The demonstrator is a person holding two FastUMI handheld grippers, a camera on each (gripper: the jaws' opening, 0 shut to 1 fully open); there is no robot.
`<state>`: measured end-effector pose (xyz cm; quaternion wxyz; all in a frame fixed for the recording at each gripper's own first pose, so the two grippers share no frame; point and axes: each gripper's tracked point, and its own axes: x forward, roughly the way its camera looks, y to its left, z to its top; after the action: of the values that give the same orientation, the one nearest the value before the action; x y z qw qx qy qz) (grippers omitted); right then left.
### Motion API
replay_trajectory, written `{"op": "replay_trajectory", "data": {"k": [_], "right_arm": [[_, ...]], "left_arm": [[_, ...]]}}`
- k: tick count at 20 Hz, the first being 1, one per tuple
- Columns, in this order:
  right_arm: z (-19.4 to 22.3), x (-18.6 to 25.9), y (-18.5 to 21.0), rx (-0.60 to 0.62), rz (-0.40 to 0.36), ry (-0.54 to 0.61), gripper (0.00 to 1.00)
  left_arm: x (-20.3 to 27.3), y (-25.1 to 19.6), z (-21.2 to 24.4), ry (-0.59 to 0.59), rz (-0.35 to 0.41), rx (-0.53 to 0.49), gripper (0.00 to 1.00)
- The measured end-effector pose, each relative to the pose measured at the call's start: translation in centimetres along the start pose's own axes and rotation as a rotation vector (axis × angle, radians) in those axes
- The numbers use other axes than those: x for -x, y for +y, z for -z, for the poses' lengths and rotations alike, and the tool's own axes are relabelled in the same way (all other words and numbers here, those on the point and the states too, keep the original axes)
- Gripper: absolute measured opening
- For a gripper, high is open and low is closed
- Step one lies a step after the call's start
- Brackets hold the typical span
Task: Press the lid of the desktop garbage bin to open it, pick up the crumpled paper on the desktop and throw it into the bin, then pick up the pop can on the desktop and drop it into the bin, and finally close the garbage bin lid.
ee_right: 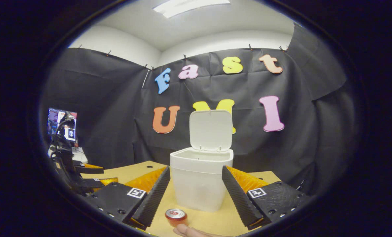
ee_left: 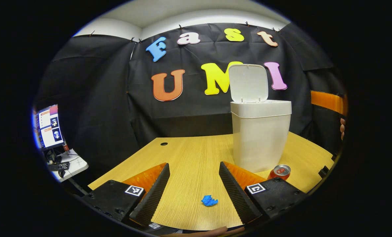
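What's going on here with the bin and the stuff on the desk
A person is clearing a wooden desk with two handheld grippers. The white bin stands with its lid already up. The left gripper is open above the crumpled blue paper, which lies on the desk, not yet picked up. The right gripper is open too, facing the bin, with the red pop can upright on the desk in front of it.

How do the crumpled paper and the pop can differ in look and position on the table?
The crumpled paper is a small blue irregular wad; the pop can is a red cylinder with a silver top. The paper lies flat out on the open wood, apart from the bin; the can stands upright close by the bin's base. Both rest on the table, outside the bin, whose lid is up.
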<state>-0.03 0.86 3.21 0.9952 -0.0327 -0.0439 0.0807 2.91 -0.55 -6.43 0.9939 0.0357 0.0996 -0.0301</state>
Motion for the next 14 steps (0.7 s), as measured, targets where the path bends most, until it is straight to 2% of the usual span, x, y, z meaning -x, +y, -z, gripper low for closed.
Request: {"op": "replay_trajectory", "data": {"k": [3, 5, 7, 10, 14], "right_arm": [[0.8, 2.0, 0.9, -0.012, -0.008, 0.007, 0.96], [0.9, 2.5, 1.0, 0.015, 0.025, 0.012, 0.94], [1.6, 2.7, 2.5, 0.008, -0.001, 0.022, 0.96], [3.6, 3.1, 3.7, -0.002, -0.039, 0.102, 0.96], [4.5, 2.5, 2.0, 0.068, 0.028, 0.135, 0.95]], "left_arm": [[-0.5, -0.4, 0.7, 0.021, 0.03, -0.004, 0.97], [-0.6, -0.2, 1.1, 0.04, 0.032, -0.008, 0.98], [-0.5, 0.0, 1.3, 0.048, 0.033, -0.012, 0.97], [-0.6, -0.6, 1.7, 0.066, 0.066, -0.027, 0.97], [-0.5, -1.7, 3.2, 0.125, 0.128, -0.049, 0.97]]}}
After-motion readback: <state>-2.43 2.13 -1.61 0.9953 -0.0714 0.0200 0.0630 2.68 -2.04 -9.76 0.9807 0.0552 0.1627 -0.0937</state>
